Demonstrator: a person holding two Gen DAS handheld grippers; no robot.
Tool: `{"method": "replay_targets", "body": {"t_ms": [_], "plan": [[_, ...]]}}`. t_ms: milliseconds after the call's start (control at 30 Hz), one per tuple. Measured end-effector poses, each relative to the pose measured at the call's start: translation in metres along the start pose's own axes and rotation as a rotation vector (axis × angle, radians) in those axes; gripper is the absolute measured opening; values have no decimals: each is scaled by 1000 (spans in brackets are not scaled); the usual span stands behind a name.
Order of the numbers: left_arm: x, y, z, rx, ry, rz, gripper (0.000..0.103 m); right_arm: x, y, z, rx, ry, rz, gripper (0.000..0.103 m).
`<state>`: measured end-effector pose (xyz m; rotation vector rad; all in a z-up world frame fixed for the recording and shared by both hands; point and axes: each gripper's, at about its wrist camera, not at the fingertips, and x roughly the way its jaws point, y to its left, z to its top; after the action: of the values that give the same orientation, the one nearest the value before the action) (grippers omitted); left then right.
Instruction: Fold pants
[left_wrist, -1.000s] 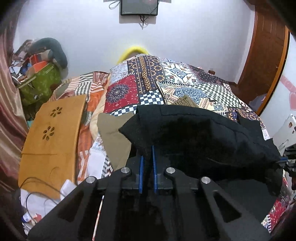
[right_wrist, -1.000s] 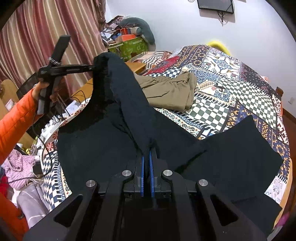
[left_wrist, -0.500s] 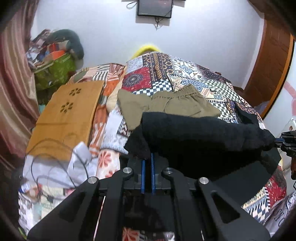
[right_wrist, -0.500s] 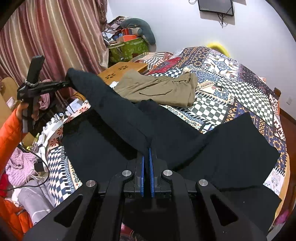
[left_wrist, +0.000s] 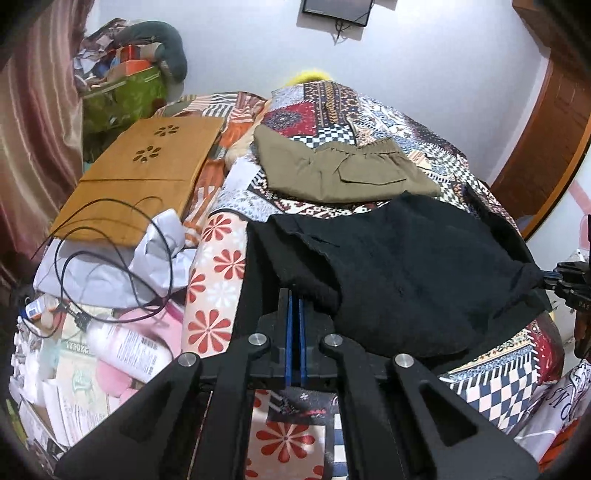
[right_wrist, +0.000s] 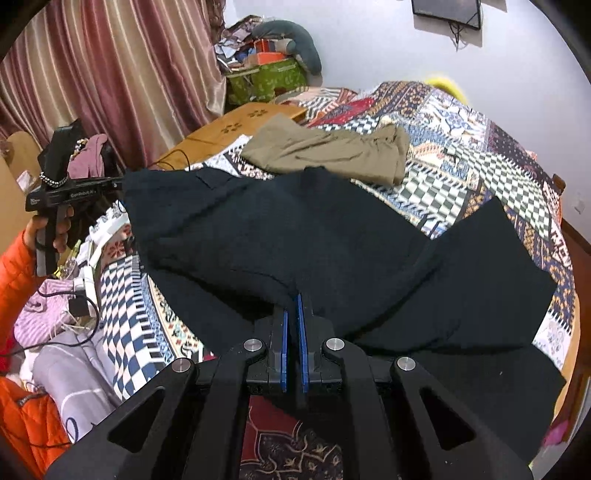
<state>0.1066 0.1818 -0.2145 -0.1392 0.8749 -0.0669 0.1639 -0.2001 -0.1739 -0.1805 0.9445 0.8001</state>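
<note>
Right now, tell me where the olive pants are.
The olive pants lie on the patchwork bedspread, just beyond the black pants both grippers hold, with the wooden board to their left in the right wrist view.

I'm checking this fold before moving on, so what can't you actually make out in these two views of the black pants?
- Left wrist view: the black pants cover the left gripper fingertips, hiding the gripped edge.
- Right wrist view: the right gripper tips are likewise buried in cloth.
- Right wrist view: the gripper body hides the pants' near part.
- Both views: the olive pants partly cover the patchwork bedspread.
</note>
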Motion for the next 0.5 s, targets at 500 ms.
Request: {"method": "replay_targets", "body": {"t_ms": [500], "plan": [[1,-5,8,-18,25,74,7,-2,-9,-6,88,68,11,15]]}}
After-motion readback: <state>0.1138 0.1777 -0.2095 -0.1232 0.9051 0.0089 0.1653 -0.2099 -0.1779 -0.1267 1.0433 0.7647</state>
